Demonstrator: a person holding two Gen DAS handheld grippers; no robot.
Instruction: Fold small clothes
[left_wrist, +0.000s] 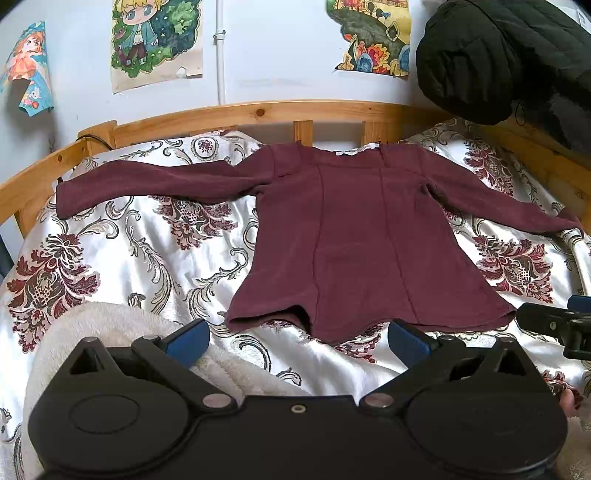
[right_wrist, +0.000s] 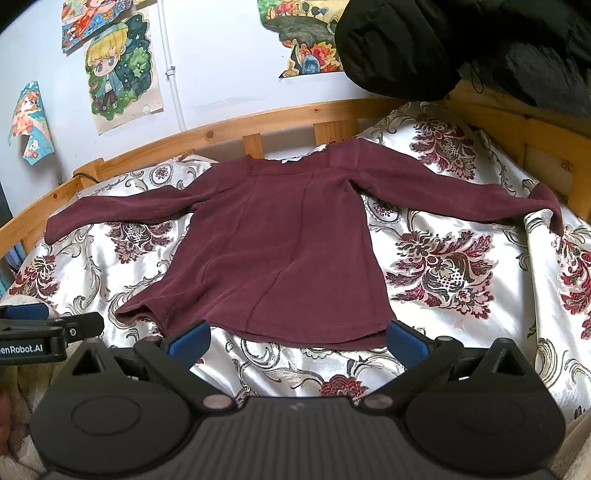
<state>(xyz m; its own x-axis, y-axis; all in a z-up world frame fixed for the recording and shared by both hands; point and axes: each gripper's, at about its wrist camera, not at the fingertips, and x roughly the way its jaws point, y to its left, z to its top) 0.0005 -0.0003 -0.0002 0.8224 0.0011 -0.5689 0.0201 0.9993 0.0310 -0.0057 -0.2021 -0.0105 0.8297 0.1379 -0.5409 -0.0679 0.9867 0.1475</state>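
From my left claw (left_wrist: 298, 341), jaws spread wide and empty, the maroon top (left_wrist: 354, 236) lies flat on the satin bedspread (left_wrist: 122, 251), sleeves out. From my right claw (right_wrist: 298, 341), also gaping, its near hem looks soft, light, easily pinched at the corners.

A bed covered by a glossy white bedspread (left_wrist: 155, 258) with dark red floral medallions. Behind the bedspread runs a pine bed rail (left_wrist: 258, 114). Above the rail, on a pale wall, hang cartoon posters (left_wrist: 157, 40) and a thin white pipe (left_wrist: 220, 51). A black padded jacket (left_wrist: 509, 55) hangs over the rail's right end. A cream fleece blanket (left_wrist: 110, 332) lies on the bedspread's near left edge
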